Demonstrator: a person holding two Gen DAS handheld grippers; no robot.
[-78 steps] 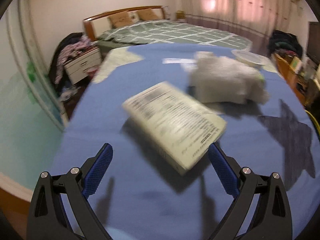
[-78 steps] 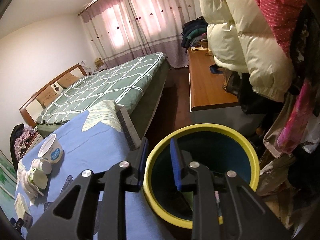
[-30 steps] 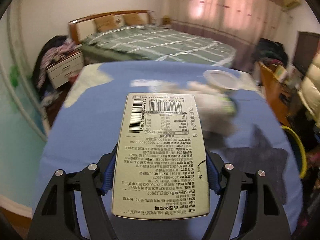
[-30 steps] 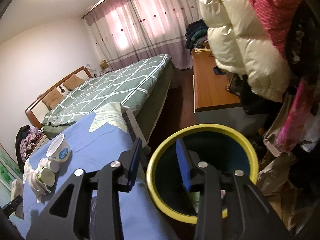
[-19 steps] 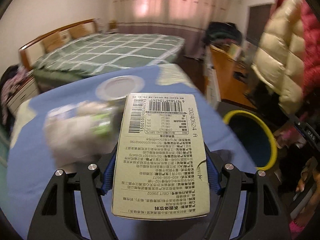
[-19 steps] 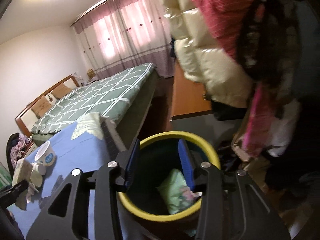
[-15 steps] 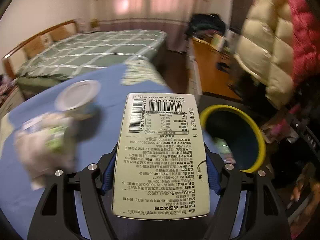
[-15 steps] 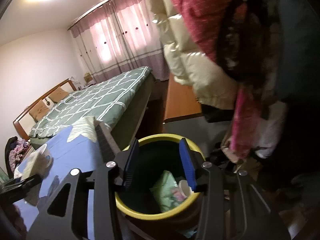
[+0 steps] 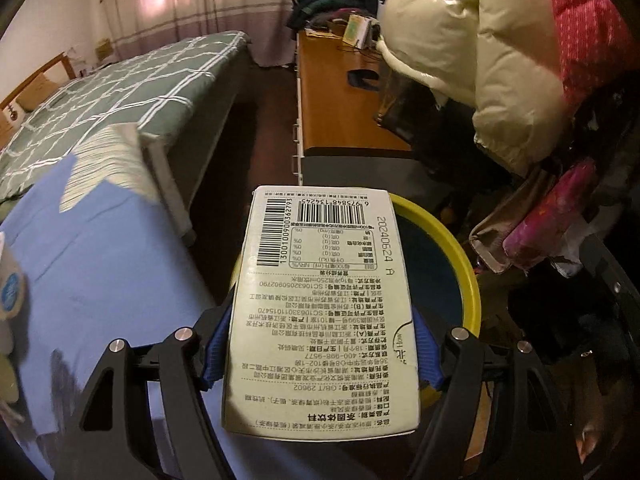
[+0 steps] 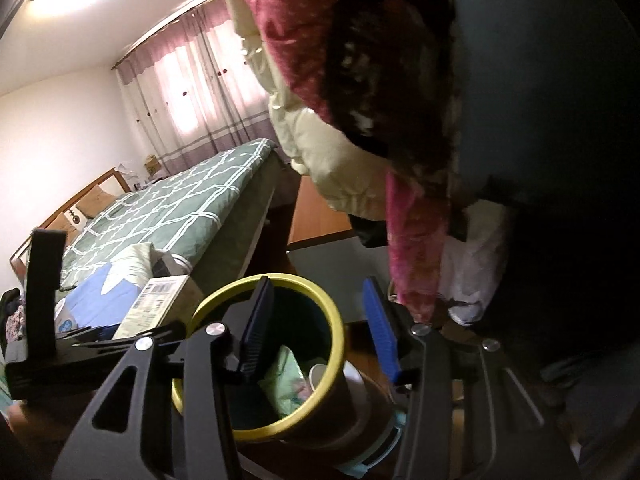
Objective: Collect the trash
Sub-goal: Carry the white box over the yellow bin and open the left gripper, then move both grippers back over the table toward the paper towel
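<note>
My left gripper (image 9: 320, 354) is shut on a pale drink carton (image 9: 324, 280) with barcodes and small print, held level in the air. The carton's far end hangs over the yellow-rimmed trash bin (image 9: 464, 264) beside the blue-covered table (image 9: 100, 264). In the right wrist view the bin (image 10: 336, 328) stands below my right gripper (image 10: 320, 332), which is open and empty; one finger is over the bin's mouth, the other beyond its rim. A green wrapper (image 10: 284, 376) and a small white cup (image 10: 320, 376) lie inside. The carton (image 10: 154, 306) and left gripper show at the left.
Hanging coats (image 9: 500, 60) crowd the right side over the bin. A wooden desk (image 9: 340, 92) and a green checked bed (image 9: 120, 92) lie beyond. A white cup (image 9: 10, 292) stands on the table at the far left.
My left gripper picked the carton up off the table and carried it right, to over the bin. My right gripper opened wider and lifted away to the right of the bin.
</note>
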